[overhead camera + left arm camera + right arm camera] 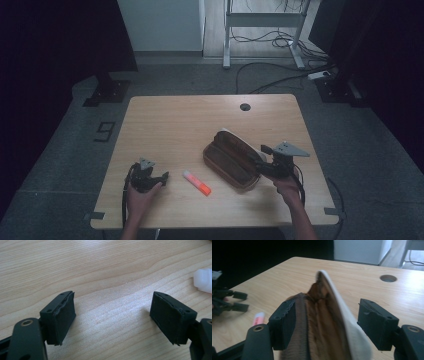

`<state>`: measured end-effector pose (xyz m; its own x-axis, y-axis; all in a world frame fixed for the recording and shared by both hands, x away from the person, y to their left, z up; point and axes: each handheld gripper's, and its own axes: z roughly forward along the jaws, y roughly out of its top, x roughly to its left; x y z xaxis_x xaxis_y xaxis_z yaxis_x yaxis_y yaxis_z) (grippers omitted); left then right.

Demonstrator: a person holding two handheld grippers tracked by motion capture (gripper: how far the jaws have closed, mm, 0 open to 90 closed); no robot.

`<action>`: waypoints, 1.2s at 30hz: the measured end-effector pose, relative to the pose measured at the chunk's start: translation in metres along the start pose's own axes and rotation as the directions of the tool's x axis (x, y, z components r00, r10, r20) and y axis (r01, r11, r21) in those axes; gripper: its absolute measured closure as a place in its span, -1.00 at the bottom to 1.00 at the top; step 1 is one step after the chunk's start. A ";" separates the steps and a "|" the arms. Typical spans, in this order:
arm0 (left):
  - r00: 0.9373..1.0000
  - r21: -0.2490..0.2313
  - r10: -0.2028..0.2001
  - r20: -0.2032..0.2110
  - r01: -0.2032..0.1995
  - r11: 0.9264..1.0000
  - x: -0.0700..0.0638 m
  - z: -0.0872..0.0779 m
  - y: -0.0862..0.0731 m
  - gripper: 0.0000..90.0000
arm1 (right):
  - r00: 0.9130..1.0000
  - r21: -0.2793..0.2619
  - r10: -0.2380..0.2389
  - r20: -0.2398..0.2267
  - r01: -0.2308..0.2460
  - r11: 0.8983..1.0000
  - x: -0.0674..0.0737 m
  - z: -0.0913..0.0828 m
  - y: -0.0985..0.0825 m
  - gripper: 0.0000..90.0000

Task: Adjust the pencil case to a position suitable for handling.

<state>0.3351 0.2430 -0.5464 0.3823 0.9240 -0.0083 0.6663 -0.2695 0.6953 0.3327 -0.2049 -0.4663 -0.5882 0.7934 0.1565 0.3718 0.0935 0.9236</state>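
A brown pencil pouch point(232, 160) with a pale cream edge lies on the wooden table point(175, 125), right of centre. In the right gripper view the pouch point(322, 322) stands on edge between my right gripper's point(327, 322) jaws. The left jaw rests against its brown side, and a gap separates the right jaw from the cream edge. From the high view, my right gripper point(261, 165) sits at the pouch's near right end. My left gripper point(164, 176) rests low at the table's near left, open, with bare wood between its jaws point(112, 315).
A glue stick point(196, 182) with a white cap and orange body lies between the two grippers; its cap point(203, 281) is beside my left gripper. A cable hole point(245, 106) sits near the table's far edge. Cables and desk legs are on the floor beyond.
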 end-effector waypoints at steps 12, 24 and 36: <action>1.000 0.000 0.000 -0.001 0.000 1.000 0.000 0.000 0.000 -0.55 | 0.991 0.071 -0.054 -0.124 0.063 0.995 0.043 0.023 -0.005 -0.32; 1.000 0.000 0.000 -0.001 0.000 1.000 0.000 -0.001 -0.001 -0.55 | 0.982 0.126 -0.082 -0.170 0.104 0.987 0.065 0.042 -0.018 -0.32; 1.000 -0.001 0.000 0.000 0.000 1.000 -0.001 -0.001 -0.001 -0.55 | 0.973 0.186 -0.091 -0.213 0.131 0.974 0.086 0.059 -0.032 -0.31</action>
<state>0.3334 0.2431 -0.5465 0.3822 0.9241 -0.0080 0.6655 -0.2692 0.6961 0.3133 -0.1042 -0.5030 -0.7589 0.6353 0.1429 0.4180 0.3070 0.8550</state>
